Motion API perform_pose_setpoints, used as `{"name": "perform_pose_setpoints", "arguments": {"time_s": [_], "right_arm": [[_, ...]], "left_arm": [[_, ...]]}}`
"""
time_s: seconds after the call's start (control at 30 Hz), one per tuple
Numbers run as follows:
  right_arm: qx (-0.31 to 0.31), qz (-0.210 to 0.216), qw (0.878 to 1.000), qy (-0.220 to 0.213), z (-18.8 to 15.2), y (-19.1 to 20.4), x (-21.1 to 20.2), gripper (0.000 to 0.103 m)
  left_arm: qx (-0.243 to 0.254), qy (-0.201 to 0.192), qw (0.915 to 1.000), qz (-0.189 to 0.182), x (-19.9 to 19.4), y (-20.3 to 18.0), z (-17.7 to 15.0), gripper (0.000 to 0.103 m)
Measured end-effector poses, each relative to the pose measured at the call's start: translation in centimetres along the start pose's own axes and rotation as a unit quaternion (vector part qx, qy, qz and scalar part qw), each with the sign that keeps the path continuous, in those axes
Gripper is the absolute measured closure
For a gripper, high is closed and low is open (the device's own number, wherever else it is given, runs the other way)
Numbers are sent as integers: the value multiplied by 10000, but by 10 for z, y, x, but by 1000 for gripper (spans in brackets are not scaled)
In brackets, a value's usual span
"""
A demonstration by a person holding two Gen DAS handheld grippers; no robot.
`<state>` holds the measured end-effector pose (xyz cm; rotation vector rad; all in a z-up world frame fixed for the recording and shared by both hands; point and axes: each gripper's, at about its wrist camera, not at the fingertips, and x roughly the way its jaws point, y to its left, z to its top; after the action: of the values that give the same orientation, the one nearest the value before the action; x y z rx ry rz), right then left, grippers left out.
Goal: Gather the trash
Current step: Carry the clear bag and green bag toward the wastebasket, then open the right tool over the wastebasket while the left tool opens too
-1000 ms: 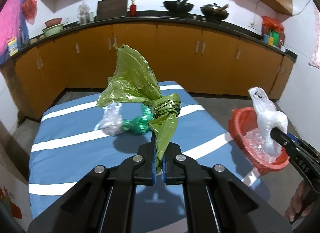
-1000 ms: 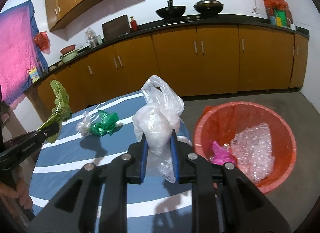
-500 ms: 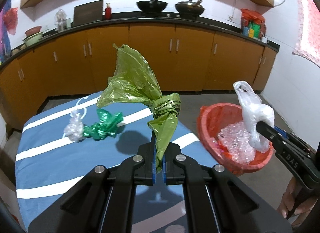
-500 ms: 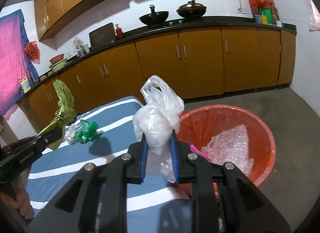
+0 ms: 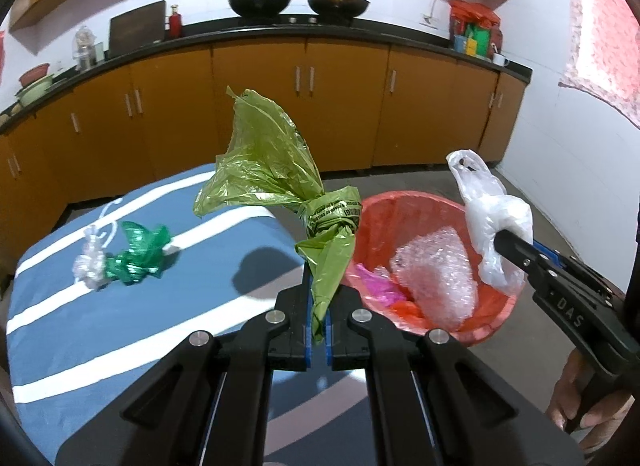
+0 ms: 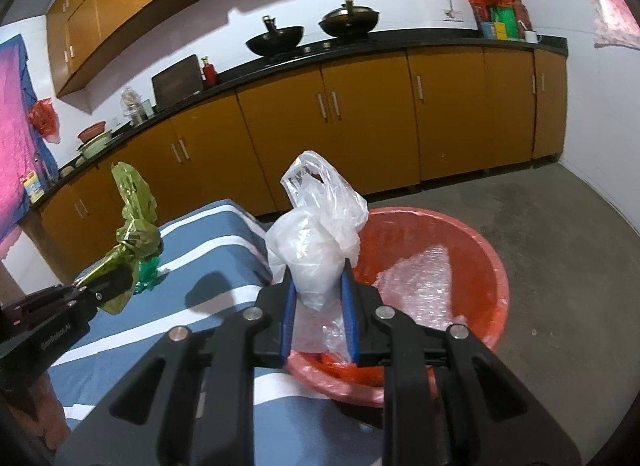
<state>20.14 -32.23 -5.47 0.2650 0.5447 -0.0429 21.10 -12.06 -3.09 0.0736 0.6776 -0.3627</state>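
Both claws point downward: my left claw clamps the green bag beside the red tub; my right claw pinches the white bag over its rim, hiding the near wall.

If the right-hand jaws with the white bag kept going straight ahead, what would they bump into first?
Probably the red tub. The right gripper, shut on the white bag, points down over its near rim, so the bubble wrap inside likely comes first, though depth is unclear.

Red basin (near rim) hidden behind jaws.
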Motion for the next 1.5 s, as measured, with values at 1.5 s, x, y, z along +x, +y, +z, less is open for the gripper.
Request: {"name": "perform_pose_setpoints", "arguments": {"time_s": [1.5], "right_arm": [[568, -462, 9970, 233, -5, -99, 55, 61]], "left_arm": [[-112, 919, 9938, -621, 96, -65, -22, 66]]}}
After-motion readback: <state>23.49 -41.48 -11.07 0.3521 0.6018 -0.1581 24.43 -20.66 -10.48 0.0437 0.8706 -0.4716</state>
